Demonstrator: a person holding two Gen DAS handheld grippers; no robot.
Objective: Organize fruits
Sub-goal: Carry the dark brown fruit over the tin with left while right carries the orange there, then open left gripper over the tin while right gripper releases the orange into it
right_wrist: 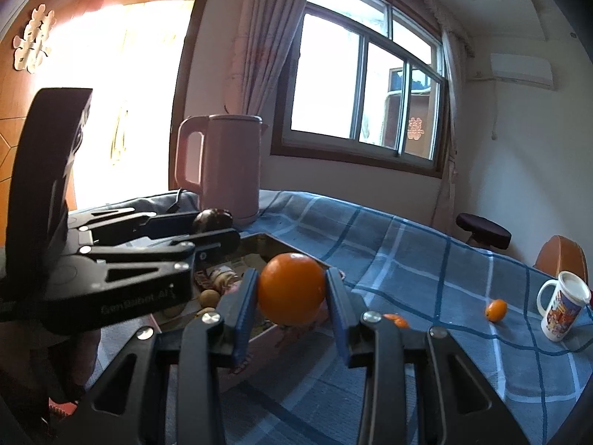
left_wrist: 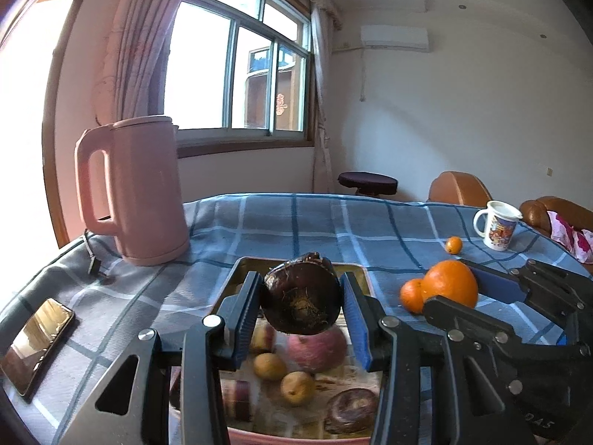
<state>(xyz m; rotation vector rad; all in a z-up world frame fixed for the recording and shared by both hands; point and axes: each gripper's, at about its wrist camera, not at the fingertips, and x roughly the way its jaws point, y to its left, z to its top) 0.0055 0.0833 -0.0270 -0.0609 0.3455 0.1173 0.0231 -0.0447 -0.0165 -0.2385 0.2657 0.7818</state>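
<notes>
While over tray rim (left_wrist: 237,270), open tablecloth (right_wrist: 426,278) rightward.

Pink kettle (left_wrist: 148,189); blue plaid tablecloth (left_wrist: 315,222); orange orange (right_wrist: 291,289); dark-brown fruit (left_wrist: 302,298).

A: Non-task stuff? Pink kettle (left_wrist: 144,189) back left on the checked cloth (left_wrist: 296,222), phone (left_wrist: 37,345) near left.
B: Mug (left_wrist: 498,230) far right, stool (left_wrist: 367,180) behind the table.
</notes>
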